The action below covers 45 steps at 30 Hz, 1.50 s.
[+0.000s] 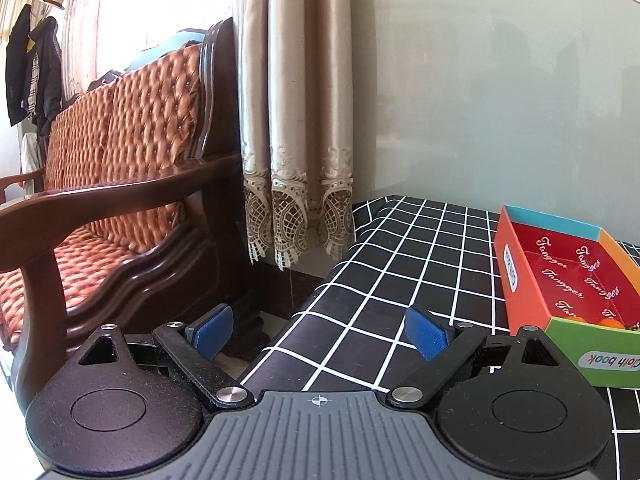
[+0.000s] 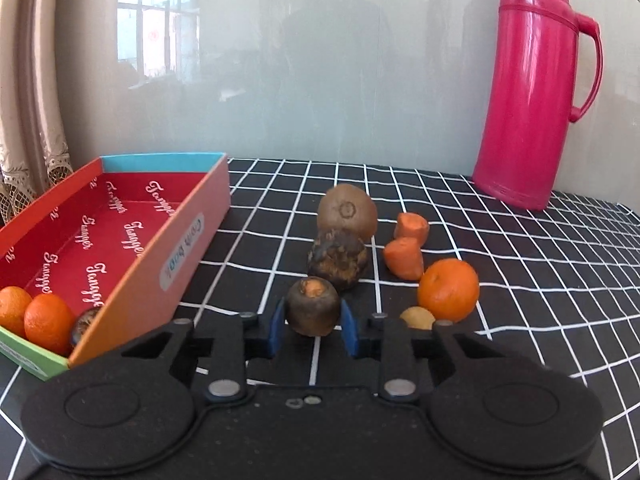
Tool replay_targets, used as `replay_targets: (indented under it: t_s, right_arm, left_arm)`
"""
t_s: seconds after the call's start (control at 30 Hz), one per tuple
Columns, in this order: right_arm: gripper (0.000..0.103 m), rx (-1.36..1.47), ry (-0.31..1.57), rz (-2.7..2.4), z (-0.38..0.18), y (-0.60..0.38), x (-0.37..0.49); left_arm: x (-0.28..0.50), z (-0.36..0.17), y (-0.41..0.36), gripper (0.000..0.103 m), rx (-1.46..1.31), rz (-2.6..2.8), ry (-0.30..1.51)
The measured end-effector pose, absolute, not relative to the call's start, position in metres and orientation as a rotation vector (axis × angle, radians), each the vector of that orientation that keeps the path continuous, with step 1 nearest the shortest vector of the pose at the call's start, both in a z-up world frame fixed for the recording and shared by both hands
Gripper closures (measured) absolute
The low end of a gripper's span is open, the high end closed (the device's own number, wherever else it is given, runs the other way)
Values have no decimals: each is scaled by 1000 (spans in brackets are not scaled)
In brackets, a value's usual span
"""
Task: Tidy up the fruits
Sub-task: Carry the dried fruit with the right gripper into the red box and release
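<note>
- The right gripper (image 2: 312, 330) sits low over the bench (image 2: 520, 280), which is covered in a black cloth with white grid lines.
- A small dark round fruit (image 2: 313, 306) lies between its blue fingers (image 2: 277, 330); both pads stand just beside it, and whether they touch its sides cannot be told, so the grip is uncertain.
- Directly beyond it in a row are a rough dark fruit (image 2: 338, 259) and a brown kiwi (image 2: 347, 211).
- To the right lie two carrot pieces (image 2: 405, 258), an orange (image 2: 449, 290) and a small tan fruit (image 2: 417, 318) just beside the right finger.
- The open cardboard box (image 2: 168, 264) stands left of the fingers, holding two oranges (image 2: 48, 322) and a dark fruit in its near corner.
- A pink thermos (image 2: 536, 92) stands at the back right.
- The left gripper (image 1: 320, 332) hangs over the bench's left edge, fingers (image 1: 425, 332) spread wide and holding nothing; the box (image 1: 520, 280) is to its right, a wooden sofa (image 1: 120, 200) to its left.
</note>
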State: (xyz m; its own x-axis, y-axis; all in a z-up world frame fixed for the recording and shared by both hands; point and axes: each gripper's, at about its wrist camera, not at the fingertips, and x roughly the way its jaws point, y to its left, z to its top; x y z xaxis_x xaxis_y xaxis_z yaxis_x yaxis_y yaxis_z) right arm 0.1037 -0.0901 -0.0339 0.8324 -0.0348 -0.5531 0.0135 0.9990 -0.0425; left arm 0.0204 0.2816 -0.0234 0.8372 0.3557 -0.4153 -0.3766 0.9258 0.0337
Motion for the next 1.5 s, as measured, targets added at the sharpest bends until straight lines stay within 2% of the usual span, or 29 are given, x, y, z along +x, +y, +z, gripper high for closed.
replay_targets:
  t_s: [0.3, 0.63, 1.5]
  right_arm:
    - [75, -53, 445, 28, -6, -67, 82]
    - [75, -60, 392, 80, 3, -43, 76]
    - [75, -88, 433, 166, -11, 1, 75]
  left_arm:
    - [12, -22, 295, 11, -67, 408, 430]
    - [3, -24, 311, 11, -88, 434, 433]
    - [1, -27, 320, 11, -94, 444, 443]
